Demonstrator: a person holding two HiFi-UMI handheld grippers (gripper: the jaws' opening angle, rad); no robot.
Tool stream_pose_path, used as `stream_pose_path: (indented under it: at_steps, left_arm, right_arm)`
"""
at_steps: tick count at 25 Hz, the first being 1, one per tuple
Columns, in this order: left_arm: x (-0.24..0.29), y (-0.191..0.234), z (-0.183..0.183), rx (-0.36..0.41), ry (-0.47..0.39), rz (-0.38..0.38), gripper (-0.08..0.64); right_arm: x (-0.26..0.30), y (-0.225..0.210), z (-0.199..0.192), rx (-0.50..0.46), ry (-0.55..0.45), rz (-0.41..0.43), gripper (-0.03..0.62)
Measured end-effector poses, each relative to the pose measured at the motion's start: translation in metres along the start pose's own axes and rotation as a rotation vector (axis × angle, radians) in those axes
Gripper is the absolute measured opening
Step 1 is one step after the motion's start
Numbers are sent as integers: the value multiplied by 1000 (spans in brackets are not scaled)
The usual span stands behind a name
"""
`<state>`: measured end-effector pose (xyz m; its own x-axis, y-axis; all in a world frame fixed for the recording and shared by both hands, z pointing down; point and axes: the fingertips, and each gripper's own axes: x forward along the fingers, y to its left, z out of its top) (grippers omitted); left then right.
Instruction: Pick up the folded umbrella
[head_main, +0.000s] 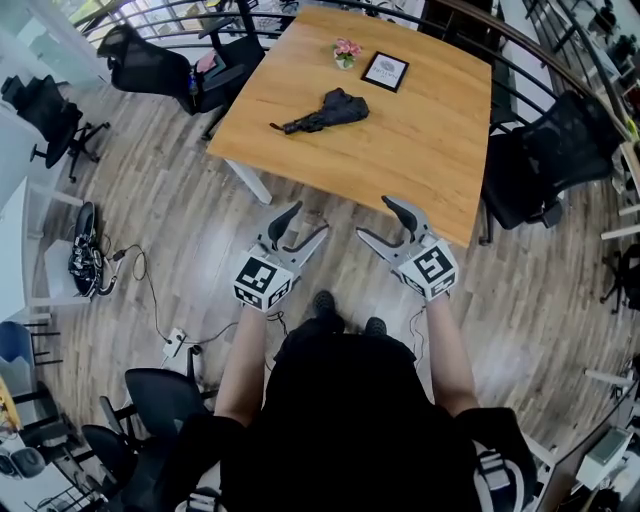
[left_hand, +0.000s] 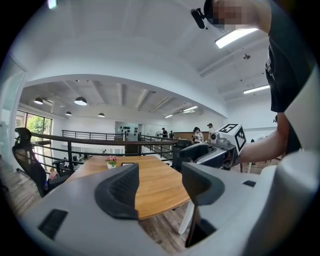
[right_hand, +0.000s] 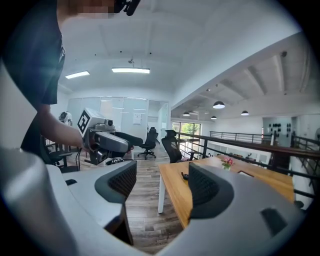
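Two handheld grippers show in the head view, over the grey plank floor and short of the near edge of the light wooden tabletop (head_main: 420, 140). The left gripper (head_main: 305, 222) and the right gripper (head_main: 377, 218) both have their jaws spread wide and empty. The black folded umbrella (head_main: 325, 112) lies on the tabletop at 12 o'clock from them, well apart. A small pot of pink flowers (head_main: 346, 53) stands at 12 o'clock from the umbrella, and a dark picture frame (head_main: 385, 71) at 2 o'clock.

In the left gripper view the jaws stand wide with only the tabletop (left_hand: 155, 185) showing between them. The right gripper (left_hand: 192, 150) is at 1 o'clock.

In the right gripper view the jaws are wide and bare. The umbrella (right_hand: 185, 175) is a small dark shape on the tabletop (right_hand: 177, 195) in the gap, and the left gripper (right_hand: 125, 145) is at 10 o'clock.
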<state>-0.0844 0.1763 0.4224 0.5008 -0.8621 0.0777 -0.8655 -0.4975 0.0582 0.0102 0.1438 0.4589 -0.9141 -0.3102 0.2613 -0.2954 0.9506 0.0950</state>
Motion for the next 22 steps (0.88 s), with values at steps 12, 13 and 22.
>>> stream_pose_path:
  at_steps: [12, 13, 22]
  left_arm:
    - [-4, 46, -6, 15, 26, -48, 272]
    - [-4, 48, -6, 15, 28, -50, 272]
    - [-3, 64, -10, 2, 34, -45, 272]
  right_arm:
    - [41, 0, 3, 27, 8, -53, 324]
    - [43, 0, 3, 30, 9, -57, 324]
    - [53, -11, -2, 57, 7, -71, 317]
